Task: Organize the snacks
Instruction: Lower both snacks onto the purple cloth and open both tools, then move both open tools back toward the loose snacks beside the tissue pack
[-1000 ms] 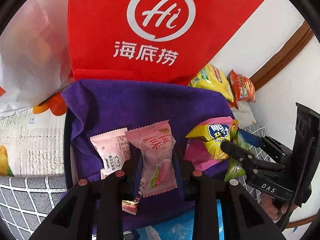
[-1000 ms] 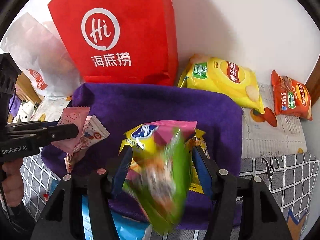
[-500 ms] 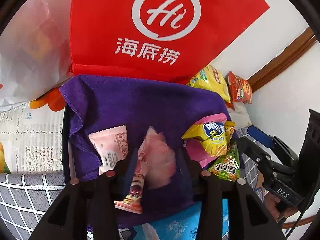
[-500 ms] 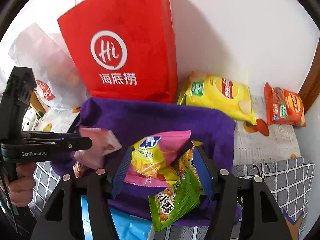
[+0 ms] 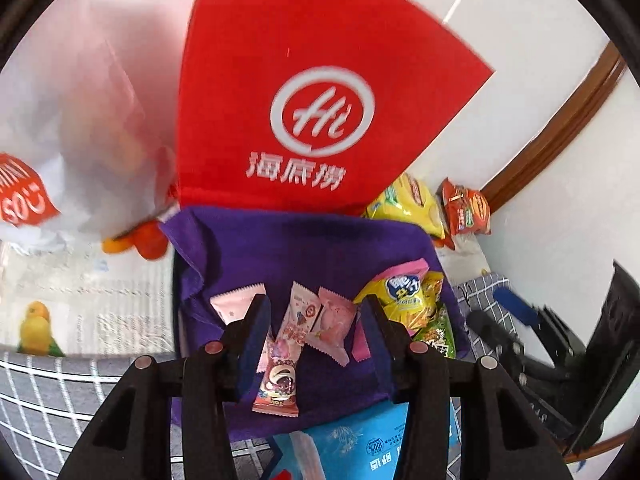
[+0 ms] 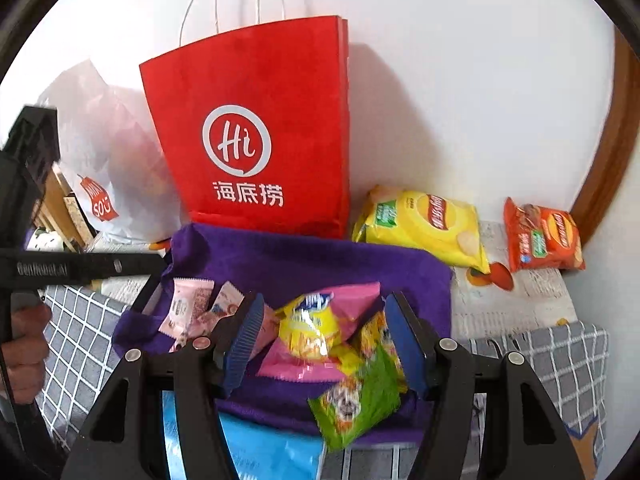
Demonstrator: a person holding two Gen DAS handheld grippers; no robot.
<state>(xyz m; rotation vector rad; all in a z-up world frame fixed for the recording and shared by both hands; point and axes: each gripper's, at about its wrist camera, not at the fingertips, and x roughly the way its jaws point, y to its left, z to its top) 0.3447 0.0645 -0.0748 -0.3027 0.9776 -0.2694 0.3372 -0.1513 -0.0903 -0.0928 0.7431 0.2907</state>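
Note:
A purple cloth (image 5: pixel 304 248) lies over a tray with snack packets on it. My left gripper (image 5: pixel 316 304) hovers above it, jaws opening, nothing pressed between them. Below it lie a pale pink packet (image 5: pixel 334 320), a long pink candy packet (image 5: pixel 286 344) and another pink packet (image 5: pixel 234 300). My right gripper (image 6: pixel 325 300) stands open over a yellow-and-pink packet (image 6: pixel 312 324) and a green packet (image 6: pixel 356 396), which rest loose on the purple cloth (image 6: pixel 304 264). The green packet is blurred.
A red paper bag (image 6: pixel 256 128) stands against the wall behind the cloth, a white plastic bag (image 6: pixel 108 152) to its left. A yellow chips bag (image 6: pixel 424 224) and an orange one (image 6: pixel 540 236) lie at the back right. A blue pack (image 6: pixel 260 448) sits at the near edge.
The left gripper let go of the pink packet, which now lies on the cloth. The green packet fell from the right gripper onto the cloth. Both grippers rose and pulled back.

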